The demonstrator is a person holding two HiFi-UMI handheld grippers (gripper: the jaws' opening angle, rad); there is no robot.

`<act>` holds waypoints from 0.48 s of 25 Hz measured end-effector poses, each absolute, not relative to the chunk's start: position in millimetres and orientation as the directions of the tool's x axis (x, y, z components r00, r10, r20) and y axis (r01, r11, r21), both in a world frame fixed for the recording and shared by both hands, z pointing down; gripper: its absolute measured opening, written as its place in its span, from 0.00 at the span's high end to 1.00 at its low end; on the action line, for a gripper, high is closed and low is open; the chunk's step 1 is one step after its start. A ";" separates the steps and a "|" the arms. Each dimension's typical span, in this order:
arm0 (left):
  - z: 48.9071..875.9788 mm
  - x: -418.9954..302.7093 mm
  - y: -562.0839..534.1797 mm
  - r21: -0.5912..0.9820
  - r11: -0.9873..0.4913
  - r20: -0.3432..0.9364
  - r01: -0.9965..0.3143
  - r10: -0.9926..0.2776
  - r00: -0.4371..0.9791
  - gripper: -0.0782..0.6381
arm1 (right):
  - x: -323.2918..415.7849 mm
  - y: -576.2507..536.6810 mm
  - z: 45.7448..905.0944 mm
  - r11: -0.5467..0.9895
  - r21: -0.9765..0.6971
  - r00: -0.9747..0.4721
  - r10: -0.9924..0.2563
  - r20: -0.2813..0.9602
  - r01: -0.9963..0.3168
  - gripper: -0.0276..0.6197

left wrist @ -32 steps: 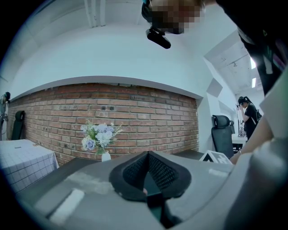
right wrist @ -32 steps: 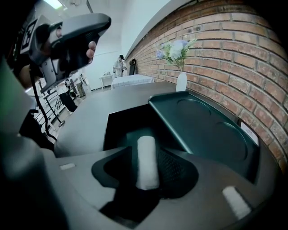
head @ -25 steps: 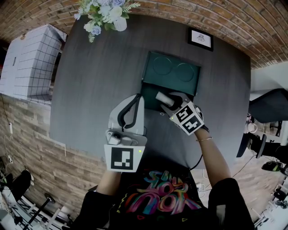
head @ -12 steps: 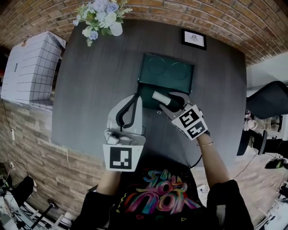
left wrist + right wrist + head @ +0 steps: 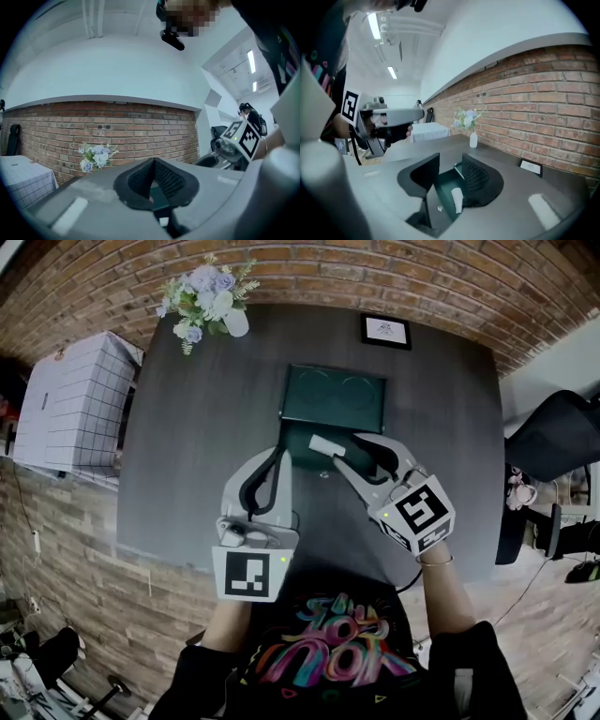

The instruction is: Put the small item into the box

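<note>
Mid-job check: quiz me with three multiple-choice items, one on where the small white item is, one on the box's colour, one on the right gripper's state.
1. Where is the small white item?
A) in the open box
B) beside the flowers
C) on the checked cloth

2. The box's colour?
A) red
B) dark green
C) yellow

3. The right gripper is:
A) clamped on the item
B) open, empty
C) shut, empty

Answers: A, the small white item lies inside the box; B, its lid and walls are dark green; B, the right gripper has its jaws apart, having just closed slightly, gripping nothing.
</note>
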State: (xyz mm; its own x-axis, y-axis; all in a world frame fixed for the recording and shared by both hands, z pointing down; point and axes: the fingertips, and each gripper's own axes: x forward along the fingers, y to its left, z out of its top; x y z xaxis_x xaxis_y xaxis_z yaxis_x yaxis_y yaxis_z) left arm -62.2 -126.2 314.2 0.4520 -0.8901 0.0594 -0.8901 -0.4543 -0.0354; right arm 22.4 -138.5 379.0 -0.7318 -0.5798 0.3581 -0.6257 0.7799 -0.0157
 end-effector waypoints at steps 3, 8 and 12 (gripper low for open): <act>308.8 -57.6 -116.0 -0.027 -0.465 0.056 -0.885 -0.885 0.463 0.89 | 34.1 -124.4 347.7 0.772 0.008 -0.737 -0.610 0.292 -0.636 0.74; 301.8 -56.6 -103.9 -0.019 -0.471 0.054 -0.882 -0.882 0.469 0.89 | 64.6 -105.5 305.9 0.712 0.057 -0.689 -0.693 0.210 -0.699 0.81; 296.1 -58.8 -97.9 -0.016 -0.467 0.041 -0.884 -0.884 0.467 0.89 | 94.9 -92.5 281.6 0.632 0.081 -0.619 -0.773 0.138 -0.771 0.90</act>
State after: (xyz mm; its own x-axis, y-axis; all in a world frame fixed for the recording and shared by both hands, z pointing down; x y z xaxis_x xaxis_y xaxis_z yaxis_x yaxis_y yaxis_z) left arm -58.8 -97.9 296.1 0.4665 -0.8836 0.0407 -0.8839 -0.4674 -0.0164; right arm 94.9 -92.5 281.6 -0.6194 -0.7729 0.1380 -0.7707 0.6321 0.0808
